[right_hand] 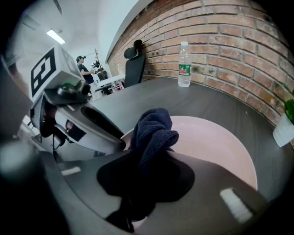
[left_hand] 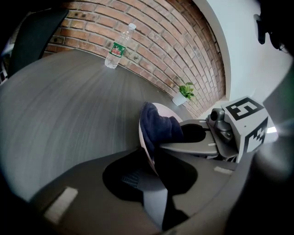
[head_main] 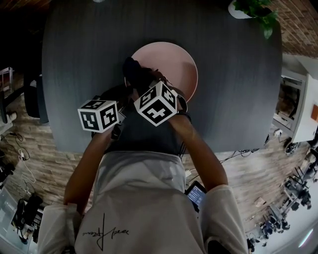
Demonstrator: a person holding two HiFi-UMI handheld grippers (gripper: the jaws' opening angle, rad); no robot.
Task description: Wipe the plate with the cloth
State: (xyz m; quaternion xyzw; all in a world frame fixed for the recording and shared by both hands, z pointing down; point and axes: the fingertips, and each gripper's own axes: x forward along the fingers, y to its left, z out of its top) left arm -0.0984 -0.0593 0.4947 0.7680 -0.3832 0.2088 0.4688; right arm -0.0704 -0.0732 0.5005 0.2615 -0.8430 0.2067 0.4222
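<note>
A pale pink plate (head_main: 175,60) lies on the dark grey table (head_main: 79,59). A dark blue cloth (head_main: 136,72) is bunched on the plate's near left part. My right gripper (head_main: 143,83) is shut on the cloth (right_hand: 154,133) and holds it against the plate (right_hand: 216,142). My left gripper (left_hand: 149,176) is at the plate's near left rim (left_hand: 146,149), which runs edge-on between its jaws; they look shut on it. In the head view the left gripper (head_main: 118,99) sits just left of the right one. The right gripper (left_hand: 220,133) shows beside the cloth (left_hand: 158,126) in the left gripper view.
A water bottle (right_hand: 184,64) stands at the table's far side by the brick wall. A small potted plant (head_main: 256,10) sits at the far right corner. An office chair (right_hand: 135,64) stands beyond the table, with a person (right_hand: 82,69) far behind it.
</note>
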